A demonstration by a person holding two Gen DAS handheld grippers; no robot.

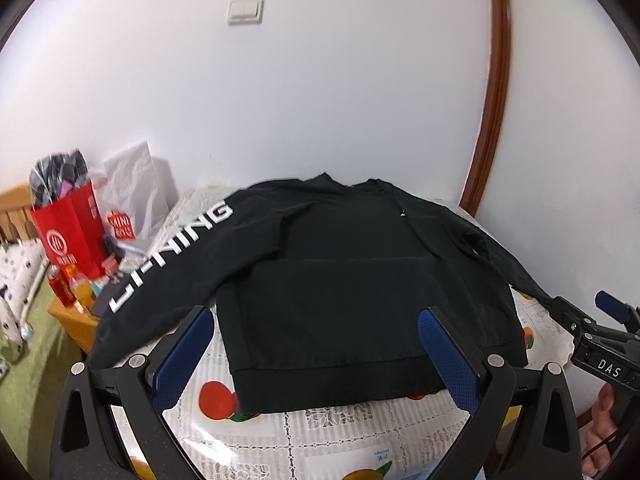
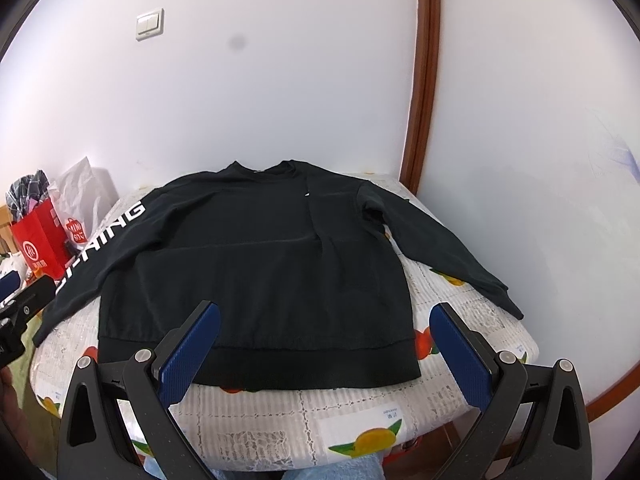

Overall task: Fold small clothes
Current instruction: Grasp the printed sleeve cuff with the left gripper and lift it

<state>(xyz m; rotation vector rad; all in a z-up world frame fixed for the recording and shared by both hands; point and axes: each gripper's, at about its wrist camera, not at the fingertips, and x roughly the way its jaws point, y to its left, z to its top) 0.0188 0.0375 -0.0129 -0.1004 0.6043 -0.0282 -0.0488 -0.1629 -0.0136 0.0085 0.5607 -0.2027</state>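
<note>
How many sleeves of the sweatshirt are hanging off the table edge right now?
1: the lettered sleeve overhangs the left edge; the plain sleeve lies on the table.

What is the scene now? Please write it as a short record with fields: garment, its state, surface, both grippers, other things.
garment: black sweatshirt, white lettering on one sleeve
state: spread flat, front up, sleeves out to both sides, not yet folded
surface: table with a fruit-print cloth
left gripper: jaws open, above the hem, holding nothing
right gripper: jaws open, above the hem, holding nothing
other things: red paper bag, white plastic bag, bottles, wall switch
</note>
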